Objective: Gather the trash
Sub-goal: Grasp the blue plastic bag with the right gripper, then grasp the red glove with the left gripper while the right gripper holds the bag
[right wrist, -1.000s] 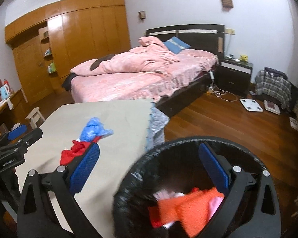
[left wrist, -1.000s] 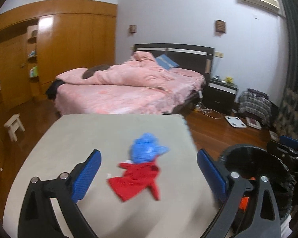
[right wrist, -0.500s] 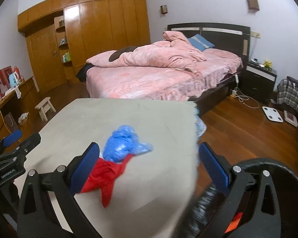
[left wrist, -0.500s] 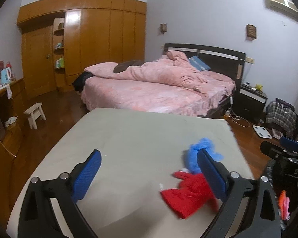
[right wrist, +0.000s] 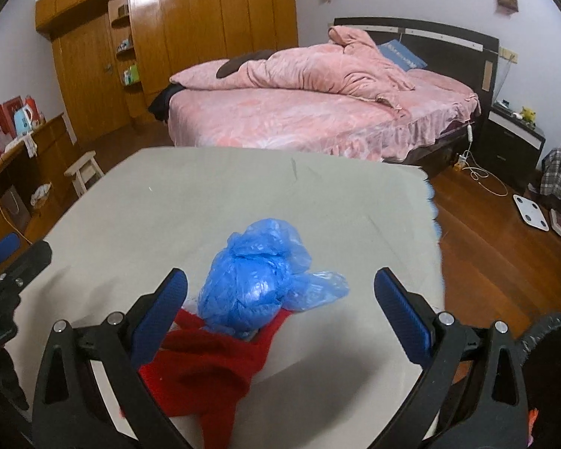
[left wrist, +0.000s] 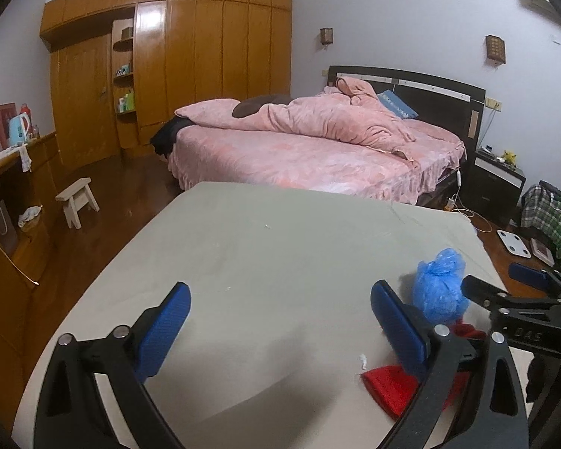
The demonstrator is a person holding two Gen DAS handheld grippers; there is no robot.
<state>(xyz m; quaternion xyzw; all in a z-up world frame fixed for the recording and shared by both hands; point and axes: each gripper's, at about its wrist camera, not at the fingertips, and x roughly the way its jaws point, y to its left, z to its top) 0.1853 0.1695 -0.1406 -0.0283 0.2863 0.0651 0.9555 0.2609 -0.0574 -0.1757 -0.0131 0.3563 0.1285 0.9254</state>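
Grey worktop (right wrist: 318,194): blue bag (right wrist: 258,284) on red cloth (right wrist: 205,366), between spread right tongs (right wrist: 280,310); left tongs (left wrist: 280,325) spread, empty.

Red cloth (right wrist: 209,366) partly hidden by blue plastic bag (right wrist: 258,280) and gripper frame; black bin (right wrist: 553,366) cut off at the frame edge.
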